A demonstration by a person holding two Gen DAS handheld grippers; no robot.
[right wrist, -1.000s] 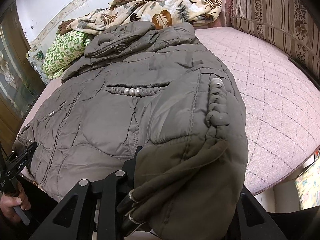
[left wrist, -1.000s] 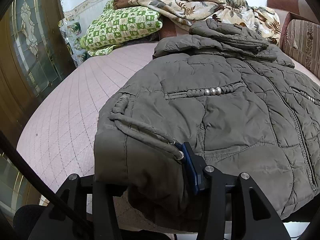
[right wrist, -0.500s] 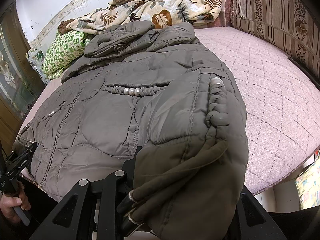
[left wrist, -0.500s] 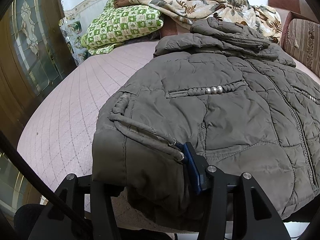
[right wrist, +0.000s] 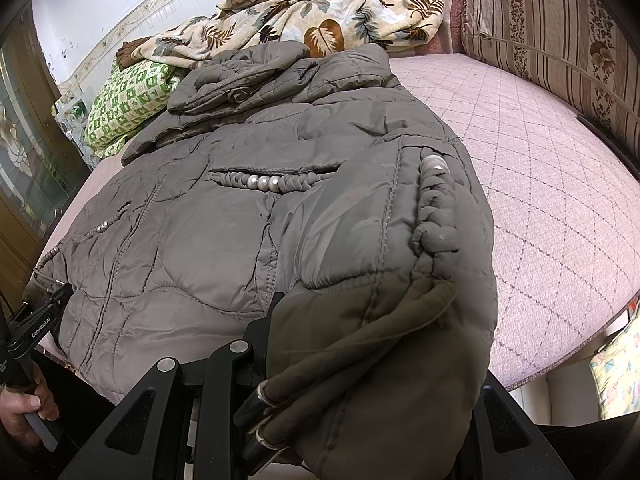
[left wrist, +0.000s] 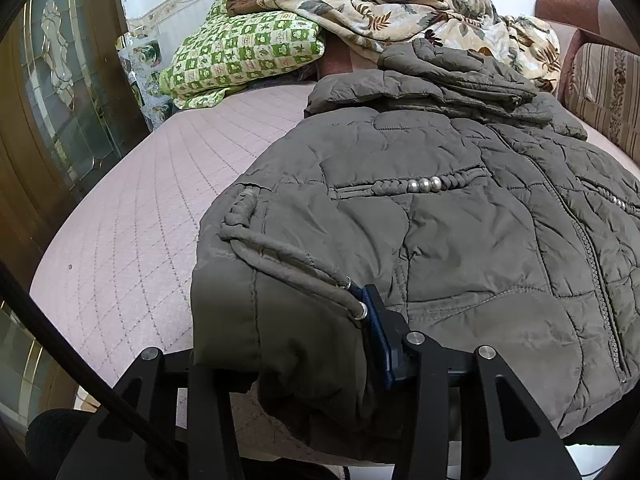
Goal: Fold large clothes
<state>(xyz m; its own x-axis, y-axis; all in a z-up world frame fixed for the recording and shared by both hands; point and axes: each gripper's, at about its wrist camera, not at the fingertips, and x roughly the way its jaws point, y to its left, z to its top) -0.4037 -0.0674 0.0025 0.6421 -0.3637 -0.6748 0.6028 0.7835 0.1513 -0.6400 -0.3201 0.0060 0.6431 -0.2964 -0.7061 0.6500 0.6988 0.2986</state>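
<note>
A large grey-brown padded jacket (left wrist: 460, 240) lies front up on the pink quilted bed (left wrist: 132, 216), hood at the far end; it also shows in the right wrist view (right wrist: 224, 248). My left gripper (left wrist: 292, 344) is shut on the jacket's hem corner at its left side, drawcords draped over a blue finger pad (left wrist: 376, 332). My right gripper (right wrist: 360, 364) is shut on the hem corner at its right side, fabric bunched over the fingers. The left gripper (right wrist: 40, 320) also appears at the left edge of the right wrist view.
A green checked pillow (left wrist: 244, 56) and a leaf-print blanket (left wrist: 420, 16) lie at the head of the bed. A striped cushion (right wrist: 560, 28) stands along the right side. A wooden glazed door (left wrist: 52, 92) is on the left. The bed edge is just below the grippers.
Both grippers keep their hold on the hem corners. The left gripper has lifted and drawn its corner slightly; the jacket is otherwise unmoved.
</note>
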